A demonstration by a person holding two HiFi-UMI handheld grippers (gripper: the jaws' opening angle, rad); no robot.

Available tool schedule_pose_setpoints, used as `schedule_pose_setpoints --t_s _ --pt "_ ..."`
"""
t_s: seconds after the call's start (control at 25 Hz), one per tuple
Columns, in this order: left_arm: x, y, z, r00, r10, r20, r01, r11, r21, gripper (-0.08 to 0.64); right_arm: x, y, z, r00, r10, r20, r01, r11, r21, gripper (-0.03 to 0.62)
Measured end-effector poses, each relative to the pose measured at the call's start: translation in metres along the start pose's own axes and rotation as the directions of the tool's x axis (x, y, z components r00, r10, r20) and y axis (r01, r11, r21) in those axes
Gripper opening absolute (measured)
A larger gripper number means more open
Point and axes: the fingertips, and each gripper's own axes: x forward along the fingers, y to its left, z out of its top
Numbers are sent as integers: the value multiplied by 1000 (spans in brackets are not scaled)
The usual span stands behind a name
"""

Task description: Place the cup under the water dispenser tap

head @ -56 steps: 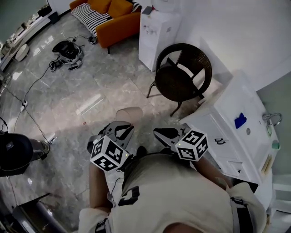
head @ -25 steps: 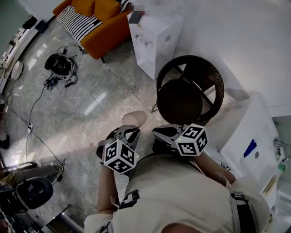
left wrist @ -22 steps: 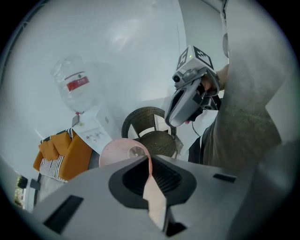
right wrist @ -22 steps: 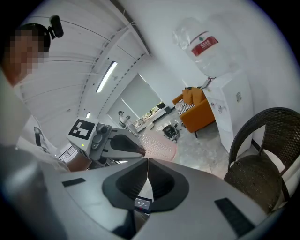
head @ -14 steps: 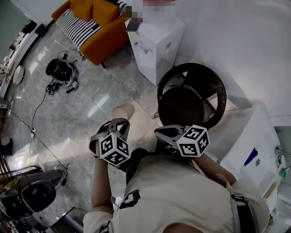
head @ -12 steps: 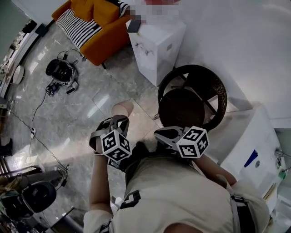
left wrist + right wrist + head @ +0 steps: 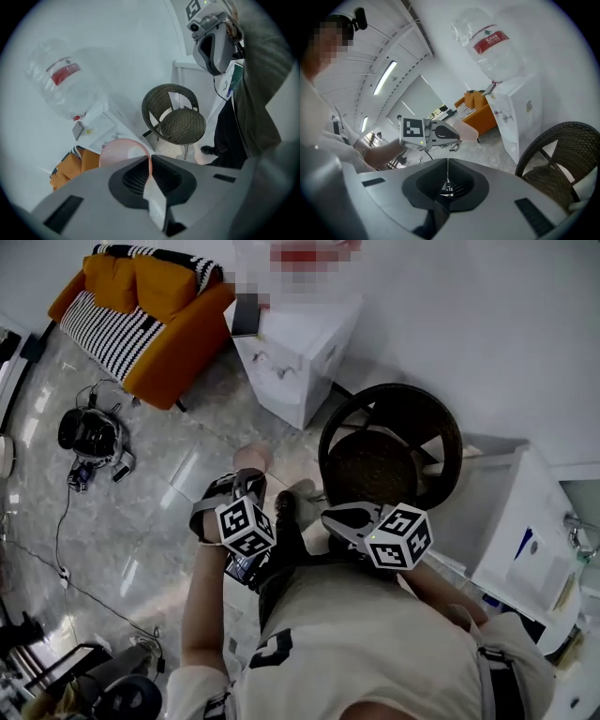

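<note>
Cup (image 7: 123, 152) sits pinched by its rim in my left claw (image 7: 149, 160), the right claw (image 7: 447, 161) pressed together empty alongside, so I'd hold it level, skirt the wicker chair (image 7: 389, 456) ahead-right, and line up under the tap (image 7: 501, 115) of the water dispenser (image 7: 295, 352) beyond.

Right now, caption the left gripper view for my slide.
Left gripper pinching the pink cup by its rim, water dispenser and wicker chair ahead.

- Pale pink translucent cup (image 7: 123, 151): pinched by its rim in left gripper (image 7: 150, 158), held in the air, mouth toward gripper, well apart from dispenser.
- White water dispenser (image 7: 298, 351): stood upright, clear red-labelled bottle (image 7: 63, 79) inverted on top.
</note>
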Motion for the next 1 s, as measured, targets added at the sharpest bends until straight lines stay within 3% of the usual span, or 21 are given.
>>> schedule_pose_setpoints --t_s 0.32,0.52,1.0 --pt "74 68 -31 994 -111 -16 112 985 131 64 61 -24 49 996 -94 -6 95 990 106 28" --pt "121 94 -43 989 -139 -40 144 972 185 64 78 -41 62 989 -149 -15 149 977 156 28" --pt "217 105 -26 981 -176 -75 190 941 281 64 86 -75 51 984 -178 -1 171 943 284 28"
